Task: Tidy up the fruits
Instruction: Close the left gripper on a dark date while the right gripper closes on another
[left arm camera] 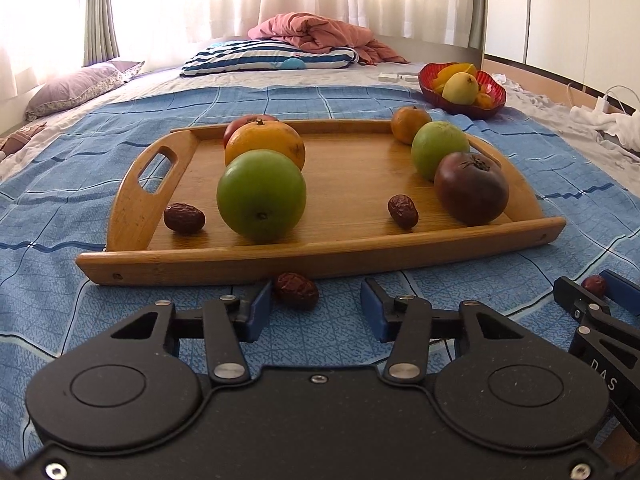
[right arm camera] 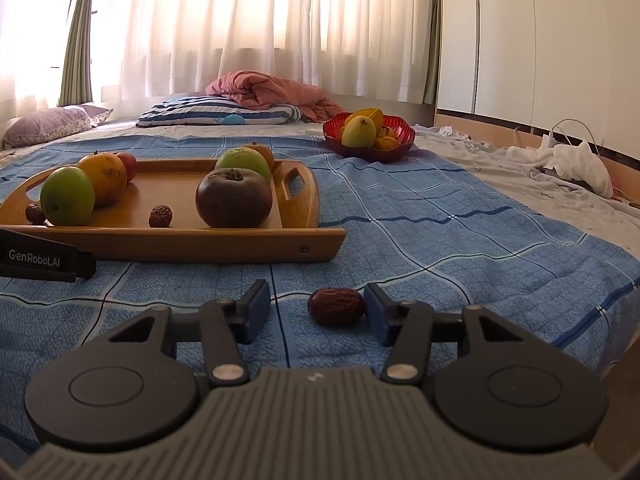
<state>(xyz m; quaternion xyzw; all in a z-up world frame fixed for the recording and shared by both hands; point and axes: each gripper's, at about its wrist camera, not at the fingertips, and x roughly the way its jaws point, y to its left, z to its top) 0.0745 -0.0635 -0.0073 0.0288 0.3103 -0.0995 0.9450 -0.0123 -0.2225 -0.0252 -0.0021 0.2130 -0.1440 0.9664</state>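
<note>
Just short of the wooden tray (left arm camera: 320, 258), the left gripper (left arm camera: 316, 312) stands part open, one date (left arm camera: 296, 290) touching its left pad. Only the right view shows the right gripper (right arm camera: 318, 314), likewise part open, its date (right arm camera: 336, 306) against the right pad.

Bright sheer curtains (right arm camera: 248, 28) behind bed (right arm camera: 520, 200) w/ blue blanket (right arm camera: 440, 248), white wardrobe (right arm camera: 560, 40) right.

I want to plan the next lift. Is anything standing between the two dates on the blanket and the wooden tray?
Only the tray's low front rim. The left gripper has one date lying just before that rim; the right gripper has the other date on open blanket. Both must be lifted over the rim.
</note>
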